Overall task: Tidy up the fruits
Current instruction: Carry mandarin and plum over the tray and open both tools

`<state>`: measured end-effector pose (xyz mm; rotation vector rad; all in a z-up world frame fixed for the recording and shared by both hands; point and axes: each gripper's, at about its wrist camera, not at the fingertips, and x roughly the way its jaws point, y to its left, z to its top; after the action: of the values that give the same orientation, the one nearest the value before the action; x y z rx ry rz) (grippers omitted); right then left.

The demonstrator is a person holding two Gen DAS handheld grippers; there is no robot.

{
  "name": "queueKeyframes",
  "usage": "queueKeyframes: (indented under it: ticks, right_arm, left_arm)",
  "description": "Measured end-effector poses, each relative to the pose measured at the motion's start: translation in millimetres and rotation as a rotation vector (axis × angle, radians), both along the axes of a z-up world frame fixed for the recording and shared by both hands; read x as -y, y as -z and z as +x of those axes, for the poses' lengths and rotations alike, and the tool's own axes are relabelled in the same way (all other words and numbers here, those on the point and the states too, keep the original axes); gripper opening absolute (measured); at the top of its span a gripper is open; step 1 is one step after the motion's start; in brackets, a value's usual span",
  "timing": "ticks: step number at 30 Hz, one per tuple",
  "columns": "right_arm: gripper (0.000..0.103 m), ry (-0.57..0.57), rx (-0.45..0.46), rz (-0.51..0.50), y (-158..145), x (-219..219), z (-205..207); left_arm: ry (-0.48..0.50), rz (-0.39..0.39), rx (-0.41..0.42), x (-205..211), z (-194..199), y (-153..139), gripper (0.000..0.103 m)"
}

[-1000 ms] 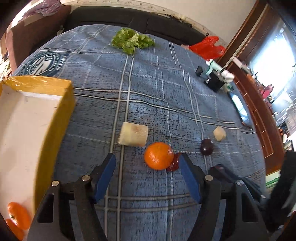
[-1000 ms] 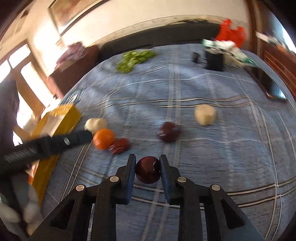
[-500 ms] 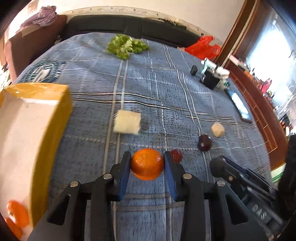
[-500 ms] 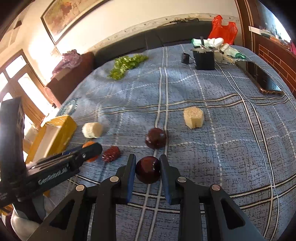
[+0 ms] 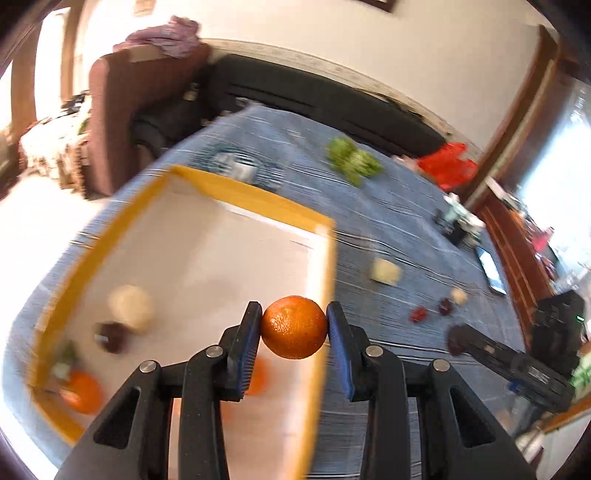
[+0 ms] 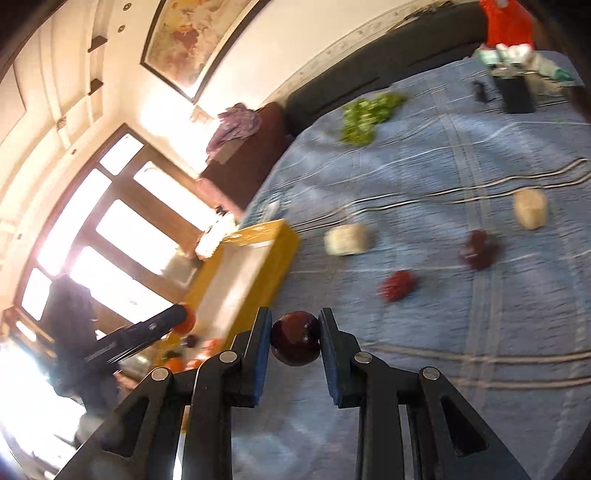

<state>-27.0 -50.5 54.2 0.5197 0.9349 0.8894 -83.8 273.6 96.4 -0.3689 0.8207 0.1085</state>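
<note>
My left gripper (image 5: pixel 294 326) is shut on an orange (image 5: pixel 294 327) and holds it in the air over the right wall of the yellow box (image 5: pixel 255 195). The box holds an orange (image 5: pixel 83 393), a dark fruit (image 5: pixel 112 336) and a pale piece (image 5: pixel 131 306). My right gripper (image 6: pixel 295 338) is shut on a dark red plum (image 6: pixel 295 338), lifted above the blue cloth, with the box (image 6: pixel 284 243) to its left. On the cloth lie a red fruit (image 6: pixel 398 285), a dark fruit (image 6: pixel 479 250) and two pale pieces (image 6: pixel 346 240) (image 6: pixel 531 213).
Green leafy vegetables (image 6: pixel 365 114) lie at the far side of the blue checked cloth (image 6: pixel 480 332). A black holder with packets (image 6: pixel 515 92) and a red bag (image 6: pixel 508 18) stand at the far right. A phone (image 5: pixel 489 264) lies near the right edge.
My left gripper lifted the orange off the cloth and swung left over the yellow box. My right gripper, still holding the plum, also swung left toward the box.
</note>
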Motion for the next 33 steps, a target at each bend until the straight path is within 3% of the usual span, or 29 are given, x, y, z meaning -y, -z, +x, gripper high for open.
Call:
queueKeyframes:
  ticks: [2,7,14,21,27,31,33]
  right_arm:
    - [0.029,-0.044,0.025,-0.029,-14,-27,-9]
    - [0.029,-0.144,0.091,-0.143,-35,-100,-28]
    - [0.03,-0.276,0.153,-0.304,-21,-182,-63]
    - [0.03,-0.318,0.227,-0.448,-2,-210,-92]
    - [0.031,-0.33,0.291,-0.497,1,-216,-106]
    - [0.048,-0.312,0.318,-0.48,-10,-209,-110]
    - [0.051,-0.291,0.33,-0.467,-16,-201,-111]
  left_arm:
    - [-0.028,0.04,-0.012,-20,1,0,0.035]
    - [-0.088,0.04,-0.075,-66,9,21,0.035]
    - [-0.101,0.035,-0.105,-87,14,44,0.036]
    - [-0.031,0.086,-0.123,-72,21,47,0.037]
    - [-0.031,0.034,-0.129,-70,15,44,0.04]
    - [-0.061,0.012,-0.099,-70,-2,29,0.049]
    - [-0.076,-0.005,-0.063,-69,-14,18,0.055]
